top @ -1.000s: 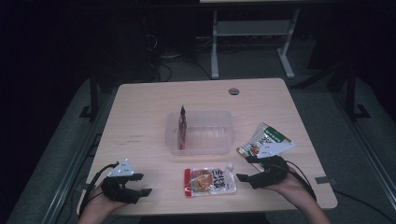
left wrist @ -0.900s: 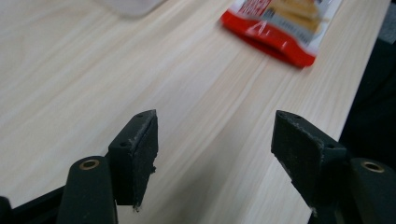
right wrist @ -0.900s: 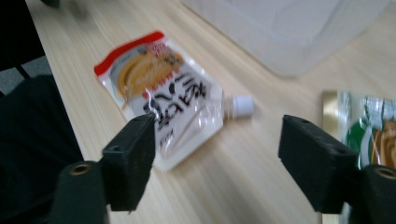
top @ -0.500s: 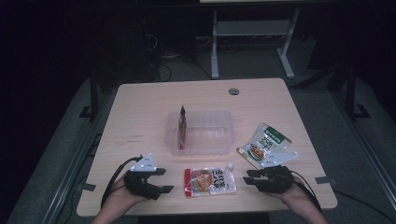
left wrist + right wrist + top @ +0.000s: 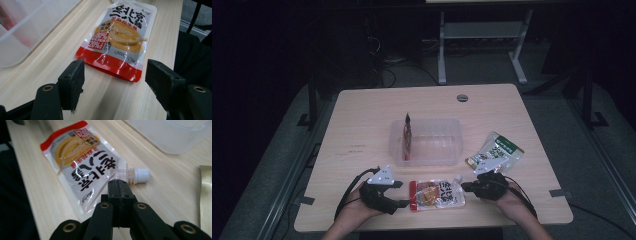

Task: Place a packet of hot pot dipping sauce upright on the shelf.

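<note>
Lying flat near the front edge of the table [image 5: 362, 115], the spouted sauce pouch [image 5: 437, 194] sits between the two grippers, its red bottom seam toward the left one and its white screw cap [image 5: 141, 175] toward the right. The left gripper [image 5: 404, 202] has its jaws spread wide, one on each side of the red seam without touching it; in the left gripper view the pouch's top edge and cap are cut off by the frame. The right gripper [image 5: 466, 187] has its jaws pressed together with nothing between them, their tips over the clear corner of the pouch just beside the cap; whether they touch the film is hard to tell. Behind the pouch stands a clear plastic bin [image 5: 447, 150] with a dark red packet [image 5: 407, 136] upright inside, its print too small to read. A green snack bag [image 5: 498, 151] lies right of the bin, its near corner hidden behind the right gripper.
</note>
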A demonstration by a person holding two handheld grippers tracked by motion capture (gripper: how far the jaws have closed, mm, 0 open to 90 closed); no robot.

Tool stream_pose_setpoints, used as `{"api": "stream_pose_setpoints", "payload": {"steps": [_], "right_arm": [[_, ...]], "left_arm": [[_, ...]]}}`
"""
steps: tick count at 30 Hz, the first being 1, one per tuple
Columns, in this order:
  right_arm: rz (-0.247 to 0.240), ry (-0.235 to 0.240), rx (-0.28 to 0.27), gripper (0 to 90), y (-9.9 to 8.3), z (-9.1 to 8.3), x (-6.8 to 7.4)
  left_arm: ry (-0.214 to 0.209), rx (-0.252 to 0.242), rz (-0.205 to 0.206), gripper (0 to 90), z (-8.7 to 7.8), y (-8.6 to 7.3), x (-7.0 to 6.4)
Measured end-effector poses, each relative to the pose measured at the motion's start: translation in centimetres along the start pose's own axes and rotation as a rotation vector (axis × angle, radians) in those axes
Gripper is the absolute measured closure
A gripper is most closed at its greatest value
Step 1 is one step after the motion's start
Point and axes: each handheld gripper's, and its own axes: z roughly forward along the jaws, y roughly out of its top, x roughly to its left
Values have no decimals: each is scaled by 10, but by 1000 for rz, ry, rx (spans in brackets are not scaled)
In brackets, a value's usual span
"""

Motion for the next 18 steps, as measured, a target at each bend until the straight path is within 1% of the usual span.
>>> {"api": "stream_pose_setpoints", "payload": {"steps": [1, 4, 5, 6, 7, 9, 11, 13, 14, 15, 17, 18], "right_arm": [[5, -4, 11, 898, 1, 3, 0], [-8, -21, 22, 898, 4, 10, -4], [2, -21, 28, 899, 5, 11, -5], [-9, -33, 33, 899, 6, 13, -7], [-5, -36, 40, 899, 7, 15, -8], [-12, -49, 42, 899, 10, 19, -10], [-6, -49, 46, 899, 12, 23, -12], [-10, -55, 47, 898, 15, 25, -14], [-21, -56, 44, 899, 17, 27, -15], [-13, -59, 45, 898, 18, 28, -15], [-25, -59, 43, 899, 21, 31, -16], [-16, -58, 47, 899, 23, 33, -16]], "left_arm": [[-2, 3, -1, 314, 0, 0, 0], [1, -4, 1, 314, 0, -1, -2], [1, 0, 7, 314, 0, -1, -1], [1, 1, 11, 314, 0, -1, -1], [4, 1, 14, 314, -1, -1, -1], [2, 0, 9, 314, -1, -1, 0], [3, -3, 5, 314, -1, -2, 0], [4, 1, 4, 314, -1, -2, 0], [3, 0, 3, 314, -1, -3, 0], [2, 0, 0, 314, -2, -3, 0], [-2, 3, 2, 314, -1, -3, 0], [-3, 6, 4, 314, -1, -4, 0]]}}
